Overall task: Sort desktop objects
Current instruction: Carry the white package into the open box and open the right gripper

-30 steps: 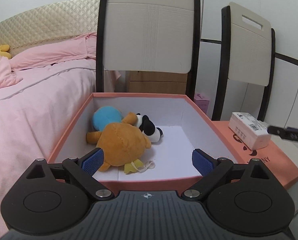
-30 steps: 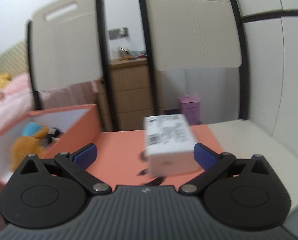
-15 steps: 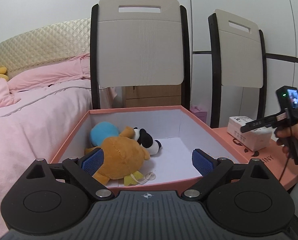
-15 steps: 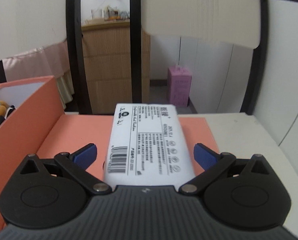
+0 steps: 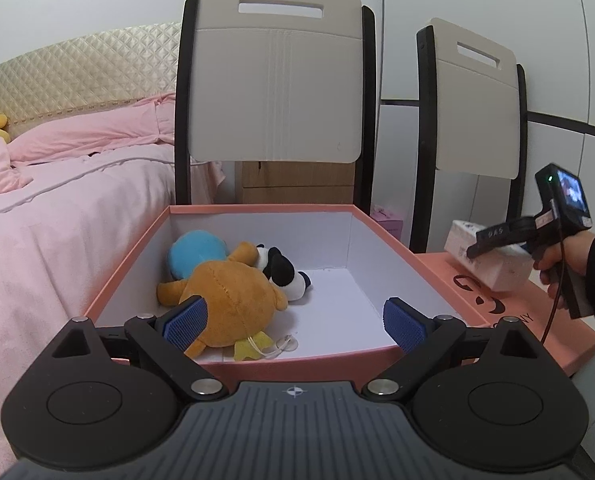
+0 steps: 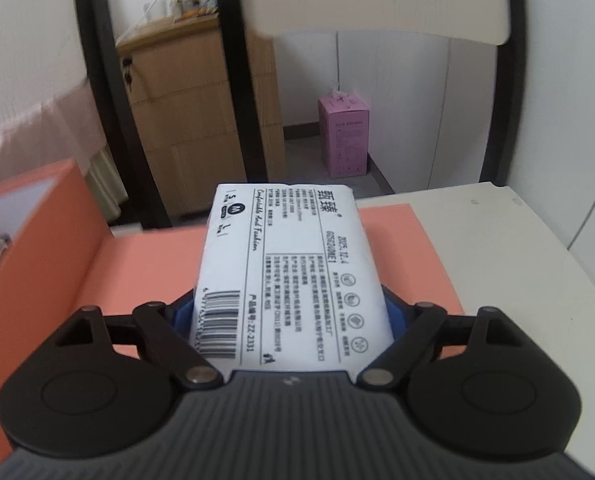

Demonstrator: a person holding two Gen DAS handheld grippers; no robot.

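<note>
The salmon box (image 5: 257, 366) fills the lower centre with plush toys (image 5: 225, 300) inside. The white packet (image 6: 285, 276), lower centre, sits apparently clamped in the right hand-held gripper (image 6: 291, 320). The left hand-held gripper (image 5: 295, 322) gapes wide, empty.

White table (image 6: 497, 240) under salmon lid (image 6: 145, 264).

Two chairs (image 5: 276, 76), three plush toys (image 5: 233, 300), one packet (image 6: 285, 276).
</note>
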